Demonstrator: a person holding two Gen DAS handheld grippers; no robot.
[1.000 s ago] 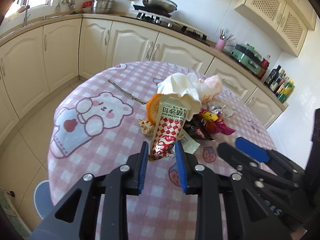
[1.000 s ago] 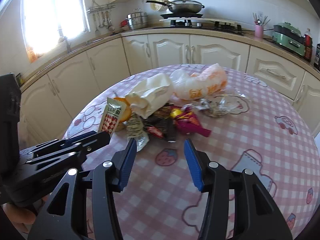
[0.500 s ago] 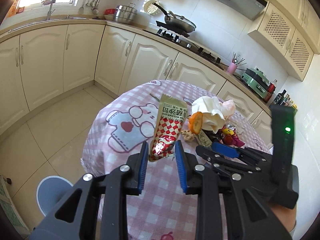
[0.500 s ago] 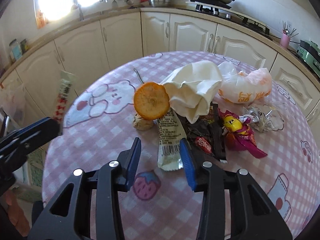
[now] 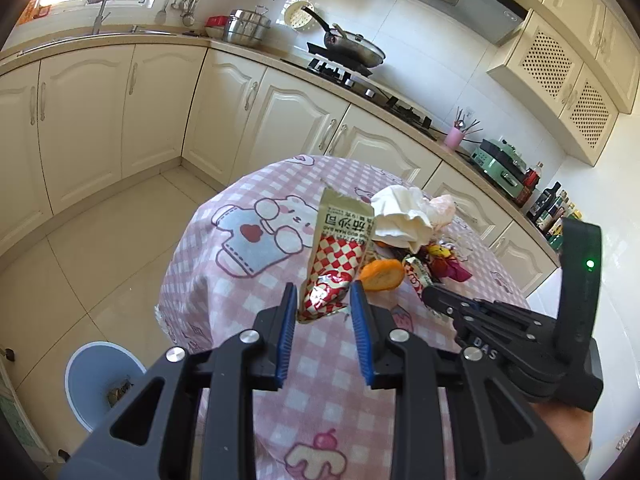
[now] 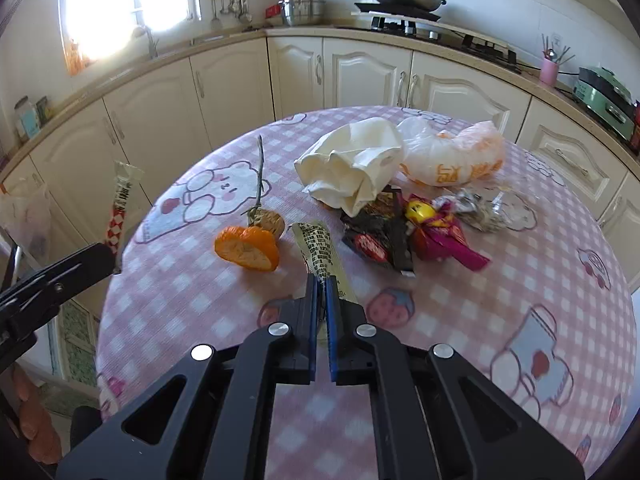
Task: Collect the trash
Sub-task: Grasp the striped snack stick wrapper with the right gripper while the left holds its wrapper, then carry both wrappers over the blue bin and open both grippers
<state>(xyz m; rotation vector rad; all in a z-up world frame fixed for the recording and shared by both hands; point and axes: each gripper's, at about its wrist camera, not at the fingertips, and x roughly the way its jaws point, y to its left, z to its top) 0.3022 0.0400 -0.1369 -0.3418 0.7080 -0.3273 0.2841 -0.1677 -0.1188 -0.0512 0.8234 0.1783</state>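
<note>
A red-checked sauce packet (image 5: 340, 256) hangs pinched in my left tongs (image 5: 325, 300), lifted clear of the bench (image 6: 460, 320); its printing is too small to read. My right tongs (image 6: 321, 284) have just closed on a pale printed sachet (image 6: 320, 248) lying beside an orange slice (image 6: 247, 249).

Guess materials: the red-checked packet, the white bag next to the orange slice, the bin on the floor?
Red-checked packet: printed plastic film, glossy, sharply creased. White bag: looks like paper, matte with soft folds, possibly thin plastic. Bin: probably moulded plastic, smooth pale blue with an even rim.
</note>
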